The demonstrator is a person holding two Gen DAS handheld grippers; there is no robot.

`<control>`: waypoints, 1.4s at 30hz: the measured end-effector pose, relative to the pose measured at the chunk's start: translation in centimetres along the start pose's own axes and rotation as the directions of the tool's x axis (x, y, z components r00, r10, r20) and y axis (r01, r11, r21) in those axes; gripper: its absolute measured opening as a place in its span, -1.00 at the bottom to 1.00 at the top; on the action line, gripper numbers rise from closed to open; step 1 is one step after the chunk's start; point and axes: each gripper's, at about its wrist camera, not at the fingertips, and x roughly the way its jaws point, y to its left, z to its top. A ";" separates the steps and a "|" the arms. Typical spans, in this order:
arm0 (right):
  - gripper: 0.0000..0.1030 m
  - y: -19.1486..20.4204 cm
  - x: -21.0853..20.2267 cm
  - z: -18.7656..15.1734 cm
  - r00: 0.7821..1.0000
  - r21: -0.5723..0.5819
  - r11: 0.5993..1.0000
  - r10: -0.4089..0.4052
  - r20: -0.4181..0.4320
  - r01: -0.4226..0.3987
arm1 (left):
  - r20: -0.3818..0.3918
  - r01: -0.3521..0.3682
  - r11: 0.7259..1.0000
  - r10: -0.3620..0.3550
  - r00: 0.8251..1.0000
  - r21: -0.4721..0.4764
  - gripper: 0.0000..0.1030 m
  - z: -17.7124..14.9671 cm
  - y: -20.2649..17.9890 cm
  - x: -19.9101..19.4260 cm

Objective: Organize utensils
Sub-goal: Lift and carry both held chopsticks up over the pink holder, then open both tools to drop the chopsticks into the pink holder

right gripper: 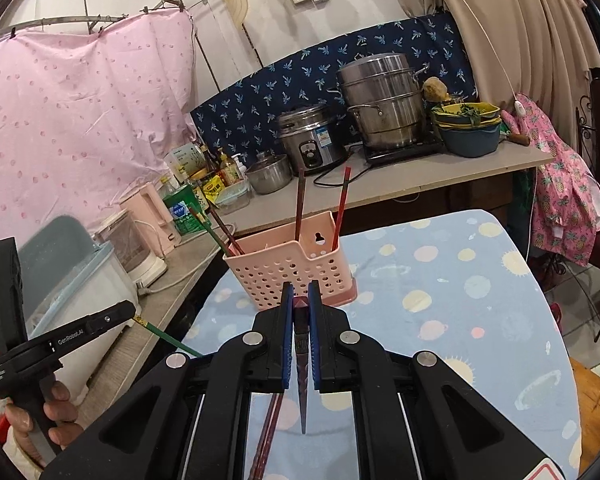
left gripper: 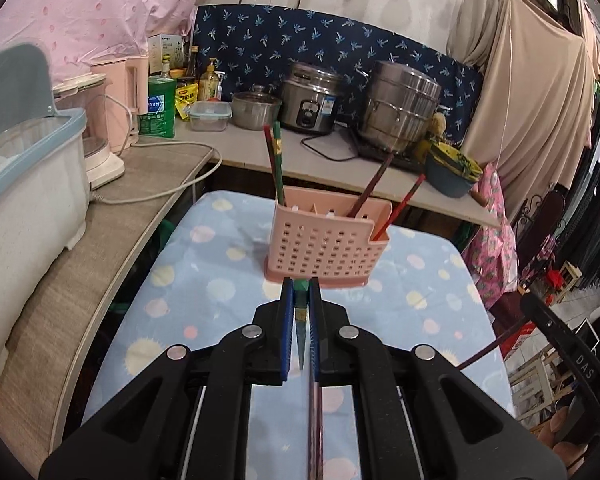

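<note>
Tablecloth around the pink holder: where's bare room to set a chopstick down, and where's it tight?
Free: the tablecloth right of the pink holder, out to the table's right edge, and the strip between the holder and both grippers. Tight: the back counter, packed with the rice cooker, steamer pot and bottles; chopsticks stick out of the holder's end slots.

A holder [left gripper: 327,246] is standing on the table [left gripper: 204,280], with chopsticks [left gripper: 275,160] leaning in its compartments. Behind it, a rice cooker [left gripper: 310,98] and steamer [left gripper: 400,104] are sitting side by side on the counter [left gripper: 260,148].
</note>
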 end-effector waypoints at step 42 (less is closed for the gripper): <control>-0.87 1.8 17.7 12.3 0.998 0.008 1.000 0.013 0.067 -0.013 | 0.175 -0.060 0.997 0.068 0.982 -0.054 -0.86 13.8 0.4 10.2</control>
